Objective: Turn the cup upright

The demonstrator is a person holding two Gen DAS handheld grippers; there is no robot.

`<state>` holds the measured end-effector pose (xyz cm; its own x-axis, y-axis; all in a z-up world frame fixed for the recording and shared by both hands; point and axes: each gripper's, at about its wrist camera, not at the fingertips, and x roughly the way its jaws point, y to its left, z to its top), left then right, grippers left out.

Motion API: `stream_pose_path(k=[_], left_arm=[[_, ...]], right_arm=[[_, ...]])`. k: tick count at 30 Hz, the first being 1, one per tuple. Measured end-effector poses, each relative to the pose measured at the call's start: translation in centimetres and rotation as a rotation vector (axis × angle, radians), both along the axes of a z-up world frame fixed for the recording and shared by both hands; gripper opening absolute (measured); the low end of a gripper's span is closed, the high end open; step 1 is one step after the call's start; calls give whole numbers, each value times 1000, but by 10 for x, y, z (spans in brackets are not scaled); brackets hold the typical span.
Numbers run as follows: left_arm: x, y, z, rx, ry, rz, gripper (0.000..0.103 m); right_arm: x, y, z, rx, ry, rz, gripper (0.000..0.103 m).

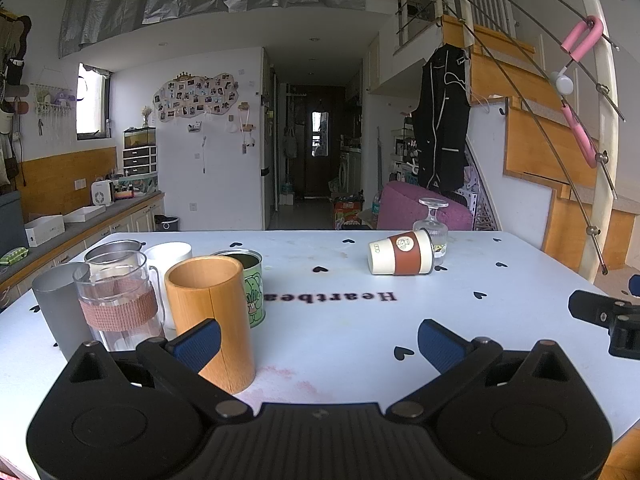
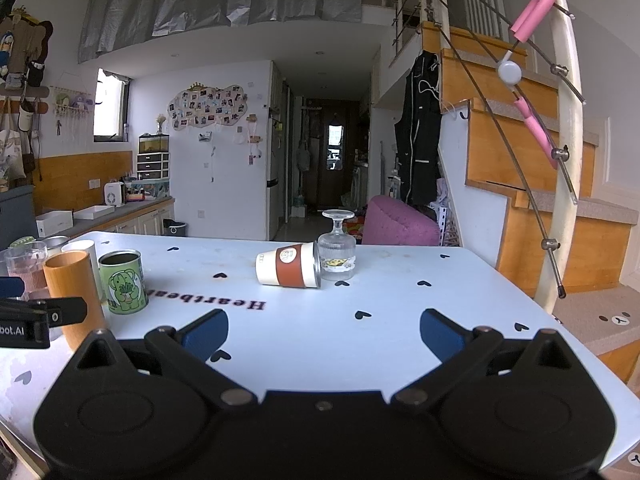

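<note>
Pale blue tabletop point(image 1: 340, 344) dotted with black hearts stretches out ahead of me, kitchen counter off to the left and a wooden staircase climbing on the right. Starting at the left, a huddle of containers: a grey tumbler point(image 1: 60, 304), a glass mug point(image 1: 116, 300) with a pink woven band, a white cup point(image 1: 170, 254) behind it, then the bamboo cup point(image 1: 210, 316) standing tall and the green elephant tin point(image 1: 250, 284) just beside it. My left gripper point(image 1: 318, 342) hovers low over the table with its blue pads spread wide, nothing between them, the left pad crossing in front of the bamboo cup. Moving right, my right gripper point(image 2: 324, 334) is also wide apart and empty above the surface. Farther back lies the paper cup point(image 2: 289, 266) with its brown sleeve, on its side, base pointing left and mouth to the right, up against an upside-down stemmed glass point(image 2: 338, 254) standing on its rim.
</note>
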<state>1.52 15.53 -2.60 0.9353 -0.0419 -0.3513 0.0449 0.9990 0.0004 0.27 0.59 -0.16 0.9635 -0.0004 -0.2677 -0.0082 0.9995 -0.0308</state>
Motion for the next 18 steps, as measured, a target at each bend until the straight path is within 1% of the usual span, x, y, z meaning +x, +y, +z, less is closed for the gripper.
stream_pose_path(k=[7, 10, 12, 18], left_arm=[[-2, 7, 6, -2, -6, 2, 103], [-5, 8, 6, -4, -10, 8, 103], [-5, 10, 5, -3, -11, 16, 103], [-6, 24, 2, -9, -11, 53, 103]], right_arm=[[3, 3, -3, 1, 2, 2, 103], [8, 4, -4, 19, 9, 29, 103], [16, 6, -1, 32, 20, 40, 103], [54, 22, 8, 14, 43, 62, 103]])
